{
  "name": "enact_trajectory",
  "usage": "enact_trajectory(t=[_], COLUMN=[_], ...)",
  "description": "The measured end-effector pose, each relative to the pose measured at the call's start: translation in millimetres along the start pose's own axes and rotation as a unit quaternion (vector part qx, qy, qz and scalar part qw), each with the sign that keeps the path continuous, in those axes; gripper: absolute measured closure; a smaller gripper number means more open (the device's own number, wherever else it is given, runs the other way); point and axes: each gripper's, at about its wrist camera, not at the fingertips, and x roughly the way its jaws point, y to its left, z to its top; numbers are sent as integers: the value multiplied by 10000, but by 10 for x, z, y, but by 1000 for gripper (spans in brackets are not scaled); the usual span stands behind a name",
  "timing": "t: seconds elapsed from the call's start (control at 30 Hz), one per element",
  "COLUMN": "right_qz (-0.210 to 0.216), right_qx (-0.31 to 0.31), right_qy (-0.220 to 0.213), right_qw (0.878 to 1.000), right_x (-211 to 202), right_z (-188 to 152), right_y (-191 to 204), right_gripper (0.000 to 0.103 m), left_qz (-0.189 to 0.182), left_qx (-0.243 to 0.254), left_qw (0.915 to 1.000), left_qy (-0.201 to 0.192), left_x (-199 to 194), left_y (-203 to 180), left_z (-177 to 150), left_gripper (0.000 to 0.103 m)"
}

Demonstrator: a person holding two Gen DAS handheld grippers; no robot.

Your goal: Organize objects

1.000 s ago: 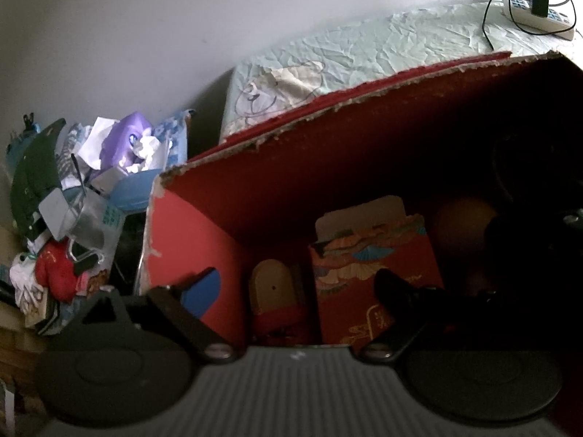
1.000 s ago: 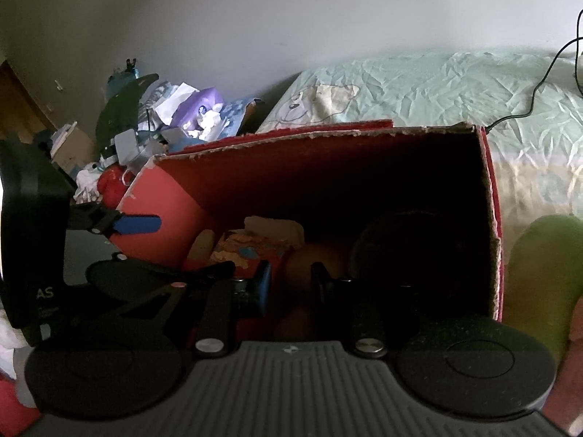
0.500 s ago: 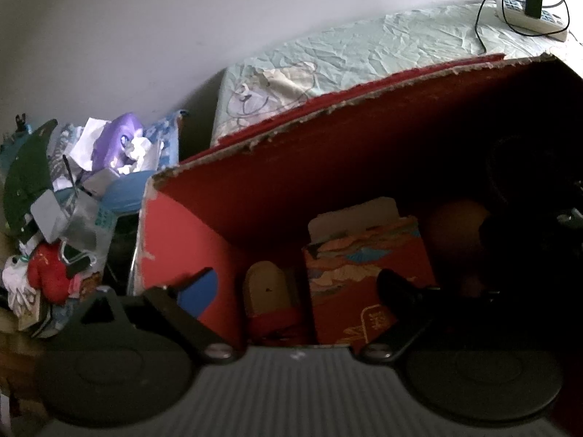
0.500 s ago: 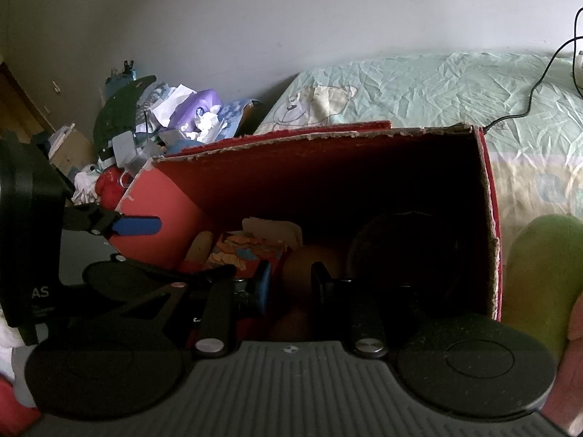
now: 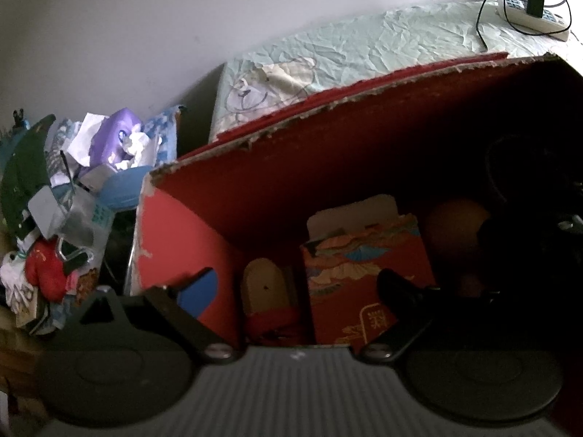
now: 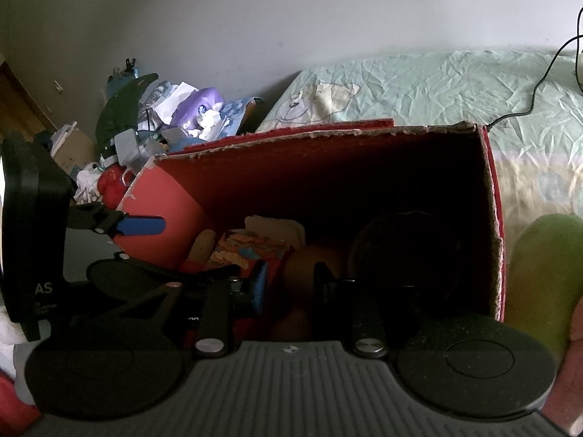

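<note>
White letters "AS" (image 6: 43, 288) stand on the black housing of the left claw (image 6: 34, 233) seen in the right wrist view, with smaller print beneath too fine to read. The red patterned carton (image 5: 368, 284) in the left wrist view bears a gold seal-like emblem with characters, too blurred to make out.

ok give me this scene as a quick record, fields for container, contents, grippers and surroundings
container: red cardboard box, open top, torn rim
contents: patterned red carton, tan rounded item, orange ball, dark round object
left gripper: open, over box's left wall
right gripper: open, above the ball
surroundings: bed sheet behind, clutter pile left, power strip
</note>
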Motion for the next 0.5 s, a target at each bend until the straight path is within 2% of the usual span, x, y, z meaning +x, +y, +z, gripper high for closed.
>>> enact_trajectory(t=[0.5], right_qz=[80], right_qx=[-43], right_qy=[72], right_qw=[9999], right_x=[20], right_z=[3], right_y=[-1], right_gripper=[68], left_qz=[106], left_qx=[-49], left_qw=[9999], left_qy=[48], left_x=[-7], left_y=[-3], left_z=[-12], left_gripper=[8])
